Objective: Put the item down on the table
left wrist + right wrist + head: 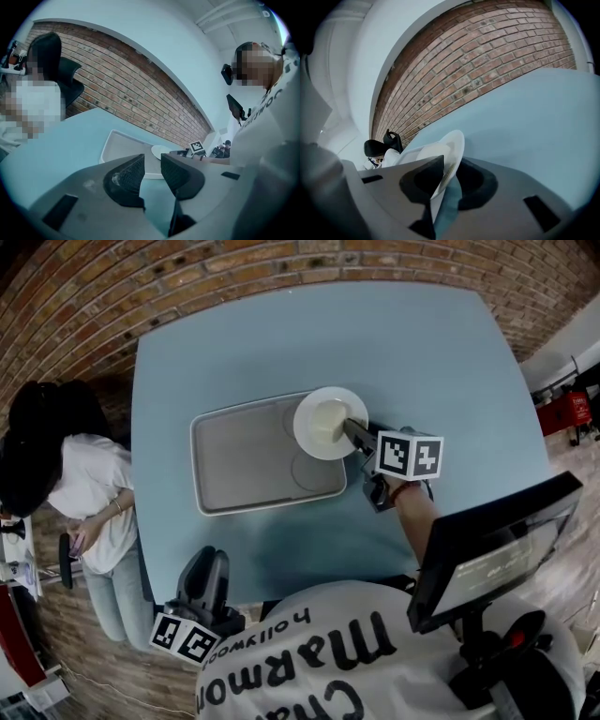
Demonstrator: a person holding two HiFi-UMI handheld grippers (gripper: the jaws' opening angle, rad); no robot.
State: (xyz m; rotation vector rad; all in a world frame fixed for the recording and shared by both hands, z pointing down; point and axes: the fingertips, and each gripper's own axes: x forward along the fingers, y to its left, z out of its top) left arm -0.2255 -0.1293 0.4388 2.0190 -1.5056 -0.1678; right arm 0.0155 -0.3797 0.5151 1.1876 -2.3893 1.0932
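Note:
A white plate [326,422] is held over the right far corner of the grey tray [244,460] on the blue table [281,343]. My right gripper [353,430] is shut on the plate's near right rim. In the right gripper view the plate [452,145] stands tilted on edge between the jaws of the right gripper [447,174]. My left gripper [212,564] hangs at the table's near edge, close to my body, well away from the tray. In the left gripper view the left gripper [152,171] is open, with nothing between its ribbed pads [131,174].
A person in a white shirt [94,493] stands at the table's left side. A dark monitor [487,545] on a stand sits at the near right. A red object [567,413] lies beyond the table's right edge. A brick wall [487,61] is behind the table.

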